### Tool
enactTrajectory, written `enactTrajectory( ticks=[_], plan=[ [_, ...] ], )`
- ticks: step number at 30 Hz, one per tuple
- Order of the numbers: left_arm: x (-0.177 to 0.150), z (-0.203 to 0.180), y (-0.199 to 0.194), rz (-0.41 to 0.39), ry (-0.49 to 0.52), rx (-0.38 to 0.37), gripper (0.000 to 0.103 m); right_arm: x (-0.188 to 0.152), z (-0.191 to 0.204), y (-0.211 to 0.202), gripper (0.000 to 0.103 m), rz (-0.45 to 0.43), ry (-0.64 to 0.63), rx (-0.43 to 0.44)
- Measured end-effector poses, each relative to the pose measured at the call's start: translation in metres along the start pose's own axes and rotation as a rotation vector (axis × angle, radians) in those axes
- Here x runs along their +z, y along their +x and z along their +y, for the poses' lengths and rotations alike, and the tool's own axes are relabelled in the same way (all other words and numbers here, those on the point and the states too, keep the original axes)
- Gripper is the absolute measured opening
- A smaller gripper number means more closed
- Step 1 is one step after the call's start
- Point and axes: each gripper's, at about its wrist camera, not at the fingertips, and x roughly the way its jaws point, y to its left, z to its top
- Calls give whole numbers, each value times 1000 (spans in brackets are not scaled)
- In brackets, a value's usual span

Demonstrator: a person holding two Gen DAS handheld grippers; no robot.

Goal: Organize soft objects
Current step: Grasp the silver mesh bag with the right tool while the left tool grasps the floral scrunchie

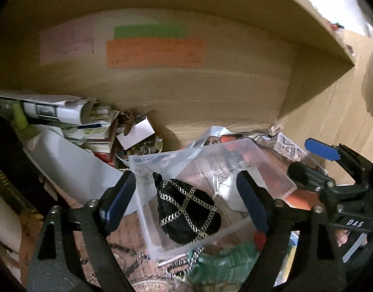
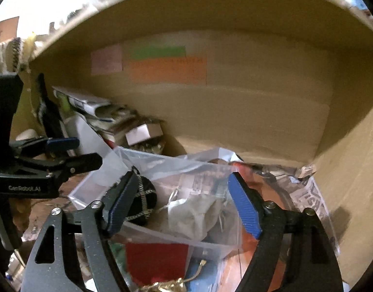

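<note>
A black pouch w/ chain netting [image 1: 190,215] is seen lying inside the clear plastic box [image 1: 147,216], next to a white cloth bag [image 2: 193,215]. Both look soft and light, prob. squashy; the chains may be slippery, so the pouch is best pinched at its tied top. The left gripper [image 1: 186,204] is held wide open, empty, w/ the pouch right between and below its jaws. The right gripper [image 2: 184,204] is open too, nothing held; the white bag sits between its jaws, the pouch by its left jaw.
</note>
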Motion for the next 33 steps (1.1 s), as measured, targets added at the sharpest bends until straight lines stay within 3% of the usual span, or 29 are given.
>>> enactTrajectory(
  ticks=[5,14,24,33],
  plan=[
    [-17,-1,-19,-11,18,14,92,-9,6,-22,81,-32,7,10],
    [-61,2,-32,63,-11,3,92,-37,16,-36,81,-11,55,42],
    [-112,9,-28,170,-50,42,92,-81,32,-28,81,121,100,104],
    [-138,5,-21,232,-88,18,92,-110,51,-12,76,234,70,160]
  ],
)
